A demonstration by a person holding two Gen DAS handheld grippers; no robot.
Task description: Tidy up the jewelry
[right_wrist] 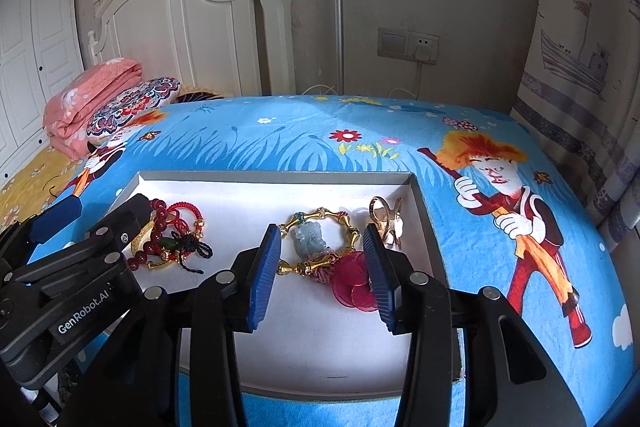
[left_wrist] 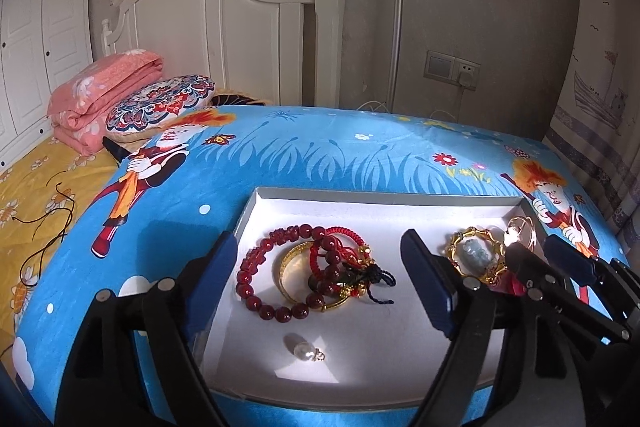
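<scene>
Far left, a yellow flowered sheet on the bed carries a loose dark cord, with a folded pink quilt and a patterned cushion behind, against a white headboard. A blue cartoon-print cloth covers the surface, and on it lies a shallow white box holding all the jewelry. The left tool hangs over the box's left part with its blue pads spread wide, gripping nothing; one pad is outside the left wall, the other over the box's middle. Between them lie a dark red bead bracelet, a gold bangle and a red cord bracelet in one overlapping heap, with a dark knotted tassel across them. Nearer the camera, apart from the heap, lies a single pearl pendant. In the right wrist view the left tool's black body bears the white lettering "GenRobot.AI". To its right, the right tool is released, its ribbed blue pads apart on either side of a gold bamboo-link bracelet with a pale jade charm; a red flower ornament lies beside the right pad. By the box's right wall is a gold butterfly clip. On the far wall are a light switch and a socket with a plug in it.
</scene>
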